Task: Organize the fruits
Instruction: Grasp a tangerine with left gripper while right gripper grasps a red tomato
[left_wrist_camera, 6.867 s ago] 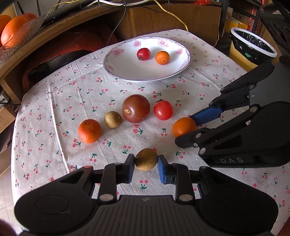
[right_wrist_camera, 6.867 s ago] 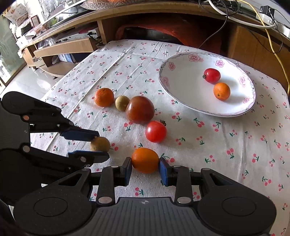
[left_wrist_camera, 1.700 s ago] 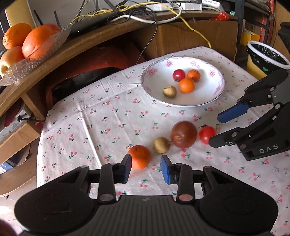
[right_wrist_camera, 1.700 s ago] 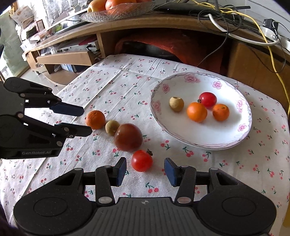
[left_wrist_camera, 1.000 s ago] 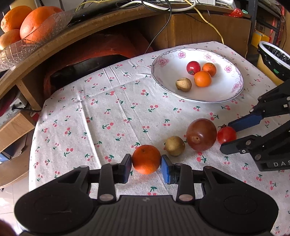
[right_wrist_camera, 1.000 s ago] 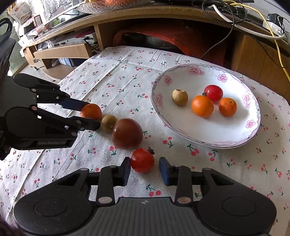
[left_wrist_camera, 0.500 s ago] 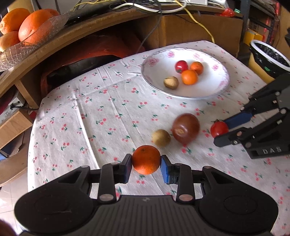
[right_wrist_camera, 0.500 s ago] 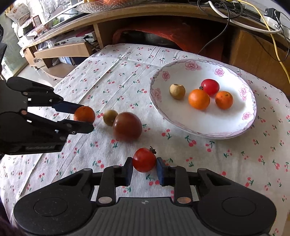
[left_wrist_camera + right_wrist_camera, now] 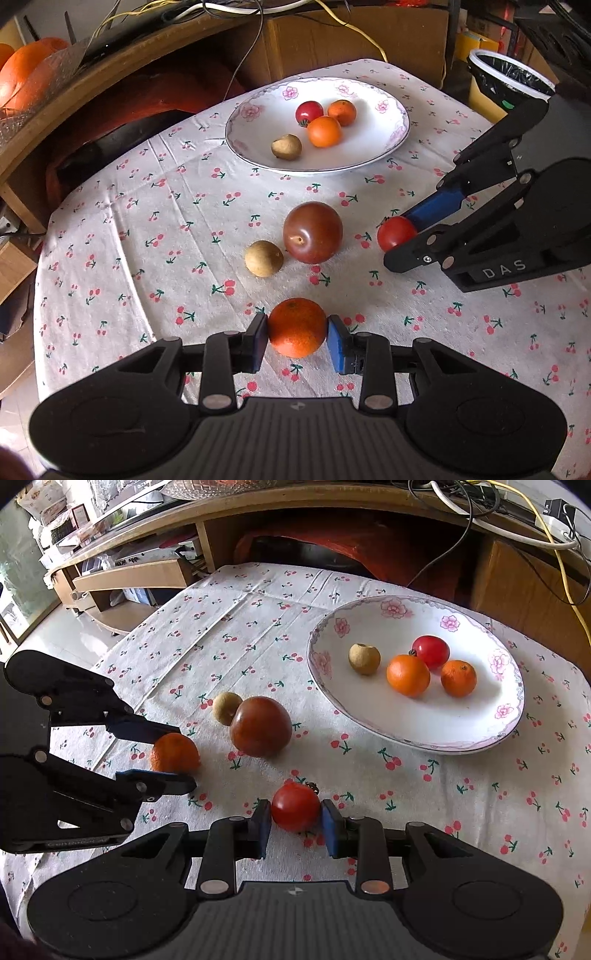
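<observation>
My left gripper (image 9: pixel 297 338) is shut on an orange (image 9: pixel 297 326), held near the table's front; the same gripper (image 9: pixel 173 753) and orange (image 9: pixel 173 753) show at the left of the right wrist view. My right gripper (image 9: pixel 295 821) is shut on a small red tomato (image 9: pixel 295 806), also visible from the left wrist as gripper (image 9: pixel 400 236) and tomato (image 9: pixel 395 232). A white floral plate (image 9: pixel 369 155) at the back holds a longan, a red tomato and two oranges. A large dark red fruit (image 9: pixel 313 232) and a longan (image 9: pixel 263 258) lie on the cloth between.
The table wears a cherry-print cloth (image 9: pixel 147 221). A wooden shelf (image 9: pixel 110 55) with cables and a glass bowl of oranges (image 9: pixel 22 70) runs behind. A lined bin (image 9: pixel 509 88) stands beyond the right edge. Low wooden furniture (image 9: pixel 129 579) stands at the left.
Both grippers, shut on their fruit since half a second ago, have shifted slightly with the fruit. A second ago both jaws stood wider, around the orange and the tomato.
</observation>
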`<state>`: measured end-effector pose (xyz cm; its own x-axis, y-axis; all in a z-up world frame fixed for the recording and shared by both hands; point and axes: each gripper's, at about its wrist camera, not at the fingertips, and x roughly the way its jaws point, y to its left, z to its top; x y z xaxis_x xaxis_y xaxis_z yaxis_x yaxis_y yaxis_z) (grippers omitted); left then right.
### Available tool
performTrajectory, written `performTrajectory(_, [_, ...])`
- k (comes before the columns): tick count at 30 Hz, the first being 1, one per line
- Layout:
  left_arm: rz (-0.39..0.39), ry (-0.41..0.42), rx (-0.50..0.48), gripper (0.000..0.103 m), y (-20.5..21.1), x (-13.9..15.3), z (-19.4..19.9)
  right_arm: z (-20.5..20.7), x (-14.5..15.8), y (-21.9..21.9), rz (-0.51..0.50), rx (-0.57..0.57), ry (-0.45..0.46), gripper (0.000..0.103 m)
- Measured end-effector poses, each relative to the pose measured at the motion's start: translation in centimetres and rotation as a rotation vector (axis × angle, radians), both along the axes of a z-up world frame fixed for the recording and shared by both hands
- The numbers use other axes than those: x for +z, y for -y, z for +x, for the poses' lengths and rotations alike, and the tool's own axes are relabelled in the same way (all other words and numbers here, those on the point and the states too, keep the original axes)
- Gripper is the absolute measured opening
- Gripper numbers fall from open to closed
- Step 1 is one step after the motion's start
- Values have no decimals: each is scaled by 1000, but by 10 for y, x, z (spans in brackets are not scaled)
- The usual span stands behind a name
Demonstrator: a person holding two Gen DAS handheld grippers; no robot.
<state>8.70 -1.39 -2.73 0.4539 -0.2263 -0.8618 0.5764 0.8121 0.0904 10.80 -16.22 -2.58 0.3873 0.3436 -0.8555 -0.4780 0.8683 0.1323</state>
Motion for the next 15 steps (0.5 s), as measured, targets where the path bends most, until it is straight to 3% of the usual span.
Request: performTrajectory(15, [-12, 11, 29, 47, -2, -1, 0, 4, -1, -2, -27, 14, 19, 25])
